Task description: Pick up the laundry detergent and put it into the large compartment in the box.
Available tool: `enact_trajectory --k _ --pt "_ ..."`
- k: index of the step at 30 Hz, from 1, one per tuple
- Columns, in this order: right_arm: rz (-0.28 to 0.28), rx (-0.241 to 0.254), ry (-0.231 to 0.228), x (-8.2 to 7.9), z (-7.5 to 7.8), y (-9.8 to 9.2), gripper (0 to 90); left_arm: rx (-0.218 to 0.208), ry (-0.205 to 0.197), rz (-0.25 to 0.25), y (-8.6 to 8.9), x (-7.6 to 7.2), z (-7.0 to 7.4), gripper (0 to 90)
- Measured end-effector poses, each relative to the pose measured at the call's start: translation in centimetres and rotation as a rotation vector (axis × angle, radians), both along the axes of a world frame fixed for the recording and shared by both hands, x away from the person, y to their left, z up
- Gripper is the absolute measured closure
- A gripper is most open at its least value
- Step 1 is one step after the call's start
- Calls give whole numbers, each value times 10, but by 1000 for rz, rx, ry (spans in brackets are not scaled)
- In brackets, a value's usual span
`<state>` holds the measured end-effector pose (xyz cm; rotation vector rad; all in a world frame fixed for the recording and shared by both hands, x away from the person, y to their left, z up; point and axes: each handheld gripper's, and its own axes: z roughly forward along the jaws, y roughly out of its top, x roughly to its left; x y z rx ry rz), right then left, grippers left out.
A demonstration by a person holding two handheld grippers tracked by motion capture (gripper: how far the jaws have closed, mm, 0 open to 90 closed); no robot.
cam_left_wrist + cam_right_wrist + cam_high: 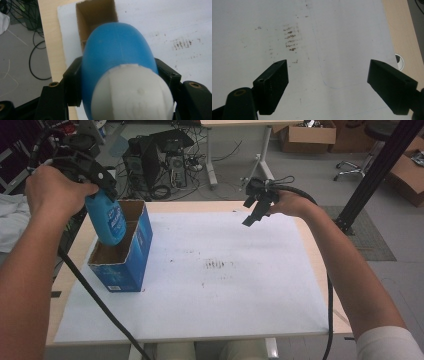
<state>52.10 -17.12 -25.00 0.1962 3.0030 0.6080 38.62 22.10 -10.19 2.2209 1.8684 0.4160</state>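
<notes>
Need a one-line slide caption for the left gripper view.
Left gripper clamps a blue bottle with a white cap above the open cardboard box.

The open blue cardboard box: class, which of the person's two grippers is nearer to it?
Left. The left gripper holds a blue bottle right above the box opening. The right gripper hovers open over the white sheet, far across the table.

Pretty even, soft indoor light, no hard shadows on the white sheet (215, 285). High view is a bit grainy, dimmer toward 9 o'clock. In the left gripper view the blue bottle (117, 52) is blurry, its white cap (132, 92) at 6 o'clock fuzzy.
</notes>
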Motion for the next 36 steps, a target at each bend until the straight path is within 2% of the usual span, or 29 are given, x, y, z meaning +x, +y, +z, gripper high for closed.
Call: enact_trajectory --k 3,4,5,6,7,8,10,11,12,13,14,16,18,20,22,23,24,25,26,27,28,31,36 --pt "3 -9 4 2 -2 0 171 14 13 2 2 4 -13 377" --pt "1 -9 5 2 -3 0 171 14 13 2 2 4 -13 377" --pt "0 -9 6 2 -3 0 171 20 19 -2 2 5 -21 377" --pt "0 -9 6 2 -3 0 171 20 19 -2 2 5 -21 377" --pt "-1 -8 6 3 -4 1 170 21 28 -2 4 7 -32 376" --pt "-1 -8 6 3 -4 1 170 21 28 -2 4 7 -32 377" --pt "0 -8 8 2 -4 2 170 24 51 -7 5 10 -51 377" --pt "2 -7 8 2 -4 2 170 23 55 -8 6 11 -56 377" --pt "2 -7 8 2 -4 2 170 23 55 -8 6 11 -56 377" --pt "7 -9 8 2 -5 3 170 19 61 -11 7 12 -67 377" --pt "7 -9 8 2 -5 3 170 19 61 -11 7 12 -67 377" --pt "6 -11 10 2 -5 2 170 14 59 -12 10 14 -82 377" --pt "4 -13 9 2 -5 2 170 16 61 -15 11 14 -85 377" --pt "0 -19 11 2 -5 1 169 15 67 -13 13 15 -96 377" --pt "0 -20 10 2 -5 1 169 15 67 -14 14 16 -98 377" --pt "-1 -19 9 3 -6 1 169 11 65 -14 16 16 -104 377" --pt "-1 -19 9 3 -6 1 169 11 65 -14 16 16 -104 377" --pt "-3 -21 11 3 -6 1 169 9 57 -10 18 15 -111 377" --pt "-3 -22 12 3 -6 1 169 9 57 -10 18 15 -111 377" --pt "-1 -22 12 3 -7 1 169 7 56 0 20 14 -119 377" --pt "-1 -22 12 3 -7 1 169 7 56 0 20 14 -119 377" --pt "0 -29 15 3 -8 2 168 1 64 8 23 14 -134 377" --pt "-1 -29 15 3 -9 3 168 -1 80 9 23 16 -147 377"
